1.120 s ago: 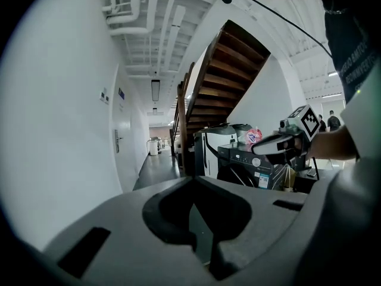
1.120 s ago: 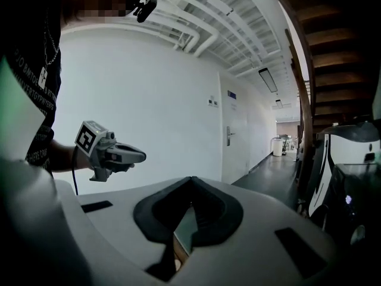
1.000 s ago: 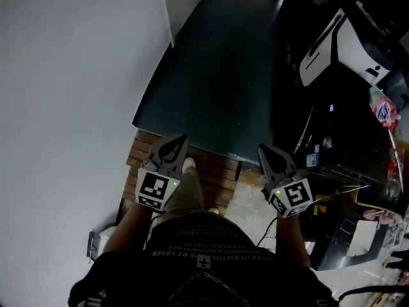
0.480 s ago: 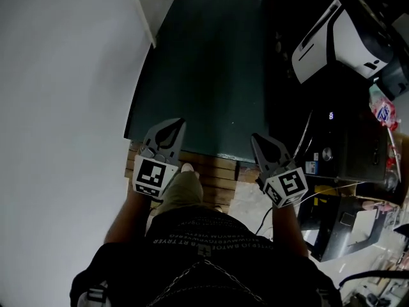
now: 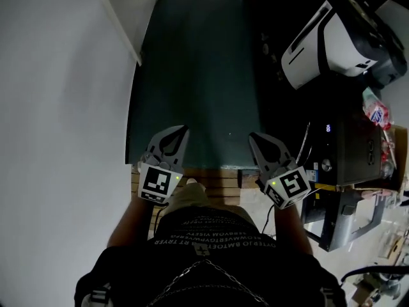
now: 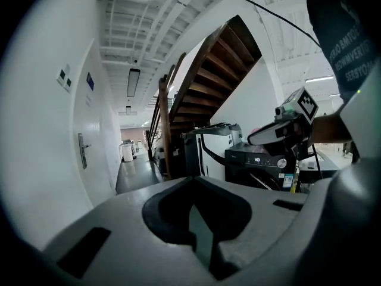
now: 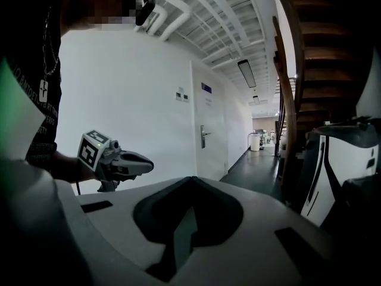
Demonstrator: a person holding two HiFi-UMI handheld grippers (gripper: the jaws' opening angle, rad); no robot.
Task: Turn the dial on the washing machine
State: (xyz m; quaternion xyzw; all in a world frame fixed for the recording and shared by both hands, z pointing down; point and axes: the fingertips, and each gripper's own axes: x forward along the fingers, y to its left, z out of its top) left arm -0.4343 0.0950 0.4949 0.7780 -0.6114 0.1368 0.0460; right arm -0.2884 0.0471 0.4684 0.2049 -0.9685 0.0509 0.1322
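Side by side in front of the person, the left gripper and right gripper both have their fingers closed together, with nothing between them. Further off to the right stands the dark washing machine. Its round dial is well apart from both grippers.

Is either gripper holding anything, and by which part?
Nothing is held: the grey left gripper and grey right gripper are both shut and empty.

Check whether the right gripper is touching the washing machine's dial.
No, the right gripper hangs shut over the dark floor, apart from the dial on the washing machine.
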